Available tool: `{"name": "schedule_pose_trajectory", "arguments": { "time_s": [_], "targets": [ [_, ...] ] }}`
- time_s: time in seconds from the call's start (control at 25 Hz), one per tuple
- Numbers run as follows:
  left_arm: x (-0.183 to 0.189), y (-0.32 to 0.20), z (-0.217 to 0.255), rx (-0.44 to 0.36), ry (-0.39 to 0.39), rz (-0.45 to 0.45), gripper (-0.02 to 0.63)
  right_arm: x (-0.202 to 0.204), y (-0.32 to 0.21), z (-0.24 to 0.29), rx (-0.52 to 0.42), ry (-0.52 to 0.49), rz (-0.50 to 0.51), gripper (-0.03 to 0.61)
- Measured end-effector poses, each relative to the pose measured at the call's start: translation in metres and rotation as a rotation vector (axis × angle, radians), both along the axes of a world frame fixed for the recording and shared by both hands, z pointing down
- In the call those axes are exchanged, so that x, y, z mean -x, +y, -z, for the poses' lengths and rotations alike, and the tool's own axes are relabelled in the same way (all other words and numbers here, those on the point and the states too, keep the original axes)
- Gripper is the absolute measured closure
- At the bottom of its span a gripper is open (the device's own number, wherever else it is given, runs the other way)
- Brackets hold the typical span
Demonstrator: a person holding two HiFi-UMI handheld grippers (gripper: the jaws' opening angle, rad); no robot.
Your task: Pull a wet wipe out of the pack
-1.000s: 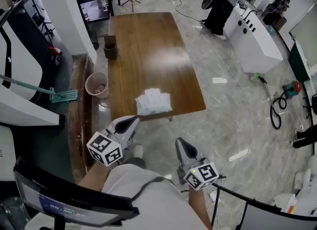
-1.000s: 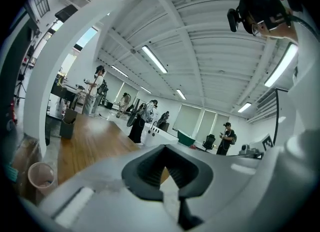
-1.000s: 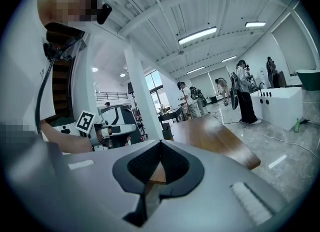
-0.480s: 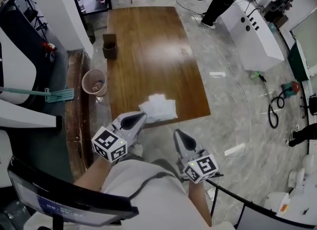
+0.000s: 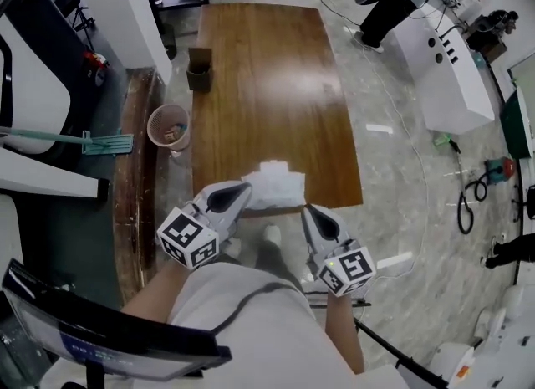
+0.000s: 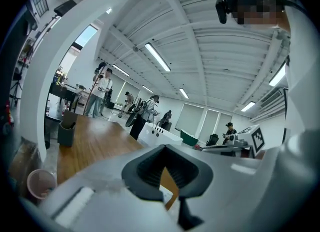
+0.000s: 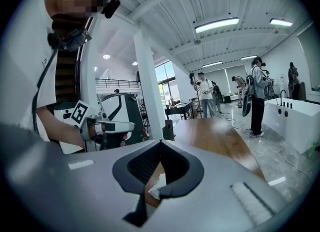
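The wet wipe pack (image 5: 275, 186), white and crumpled, lies at the near edge of the long wooden table (image 5: 267, 86). My left gripper (image 5: 244, 189) is shut and empty, its tip next to the pack's near left corner. To the right, my right gripper (image 5: 308, 211) is shut and empty, just short of the table edge and the pack's near right corner. In the right gripper view the closed jaws (image 7: 160, 142) frame a bit of the white pack (image 7: 158, 185). The left gripper view shows its jaws (image 6: 165, 147) meeting above the table edge.
A small dark box (image 5: 199, 77) stands on the table's far left edge. A pink bin (image 5: 168, 125) and a mop (image 5: 84, 139) are on the floor to the left. A white machine (image 5: 447, 61), cables and people are at the far right.
Both grippers have moved forward to the table's near edge. The pack, which lay well ahead of them, is now right at their tips.
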State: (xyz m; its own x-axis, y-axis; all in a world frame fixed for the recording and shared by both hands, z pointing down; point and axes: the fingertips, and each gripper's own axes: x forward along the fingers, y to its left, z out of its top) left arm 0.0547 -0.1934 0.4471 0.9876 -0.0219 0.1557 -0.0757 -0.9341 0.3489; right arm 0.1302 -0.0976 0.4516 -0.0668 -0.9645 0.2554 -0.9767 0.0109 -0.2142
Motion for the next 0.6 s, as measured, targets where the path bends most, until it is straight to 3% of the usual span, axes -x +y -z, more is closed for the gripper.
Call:
{"name": "schedule_pose_trajectory", "arguments": {
  "time_s": [0.24,0.6],
  "targets": [
    [-0.014,-0.002,-0.008,-0.001,-0.03,0.089,0.609,-0.02,-0.029,-0.039,0.09,0.093,0.181,0.571],
    [-0.008,-0.005,-0.045,0.022,-0.111,0.299,0.609,-0.028,-0.065,-0.113,0.231,0.215,0.504,0.552]
  ]
}}
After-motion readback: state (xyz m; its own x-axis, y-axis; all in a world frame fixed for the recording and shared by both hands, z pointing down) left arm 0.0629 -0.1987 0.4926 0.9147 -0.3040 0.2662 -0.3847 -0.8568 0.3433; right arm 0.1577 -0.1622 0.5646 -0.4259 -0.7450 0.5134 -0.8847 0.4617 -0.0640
